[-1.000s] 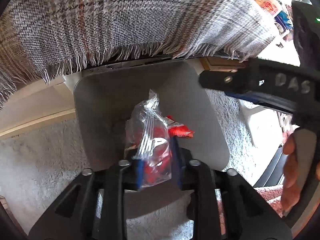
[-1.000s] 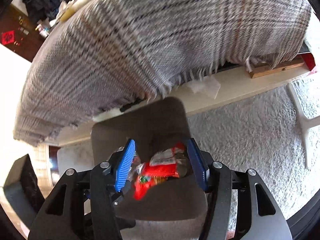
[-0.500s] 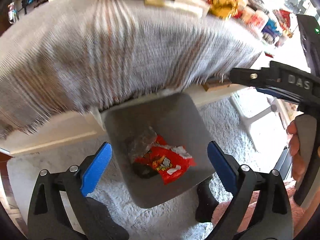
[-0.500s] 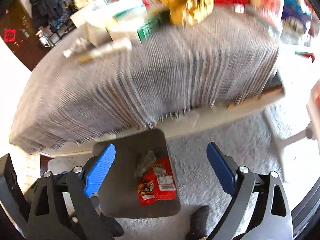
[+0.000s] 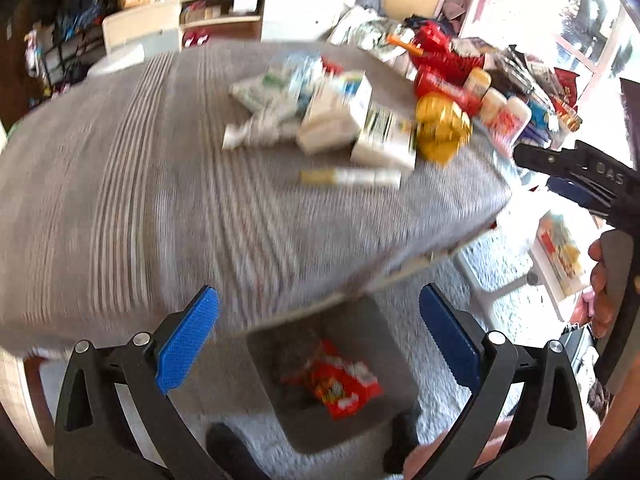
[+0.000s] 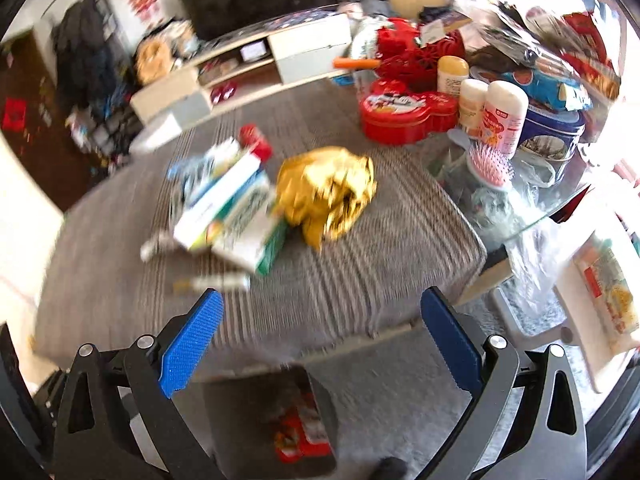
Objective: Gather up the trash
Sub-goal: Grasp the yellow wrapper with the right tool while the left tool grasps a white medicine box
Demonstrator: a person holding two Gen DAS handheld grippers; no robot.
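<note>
Both grippers (image 5: 318, 338) (image 6: 322, 338) gape empty above the wrapper-filled bin (image 5: 384, 412).

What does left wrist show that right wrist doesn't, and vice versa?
Left wrist only: the right tool and the hand holding it at the frame's right edge. Right wrist only: the pink hairbrush and blue tin. Both: the grey bin holding a red wrapper, the crumpled gold wrapper on the table, and open, empty jaws.
</note>
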